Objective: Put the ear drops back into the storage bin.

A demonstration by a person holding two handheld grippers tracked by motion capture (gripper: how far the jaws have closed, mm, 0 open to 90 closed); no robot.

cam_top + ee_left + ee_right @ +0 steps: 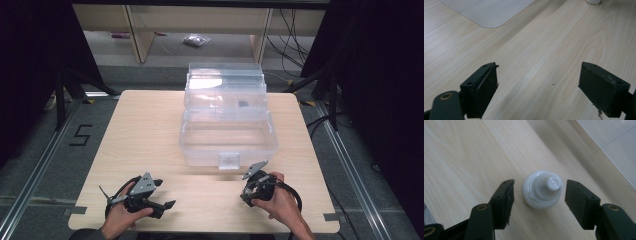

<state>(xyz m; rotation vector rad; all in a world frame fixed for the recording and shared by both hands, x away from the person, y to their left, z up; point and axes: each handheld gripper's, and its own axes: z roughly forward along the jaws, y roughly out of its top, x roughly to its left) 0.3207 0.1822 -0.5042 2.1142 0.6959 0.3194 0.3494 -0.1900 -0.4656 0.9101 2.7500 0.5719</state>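
Near the front edge of the desk (pixel 150 130), the left tongs (pixel 537 87) are hovering spread wide over bare wood. Toward the front right, the right tongs (pixel 539 200) are standing spread around a small white bottle (pixel 542 188), which is standing upright between the jaws, not touching them. Farther back, a clear plastic box (pixel 227 125) is sitting open near the far edge.

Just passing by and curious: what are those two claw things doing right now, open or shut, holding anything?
Left gripper: open, holding nothing.
Right gripper: open, jaws either side of a small white bottle, not gripping it.
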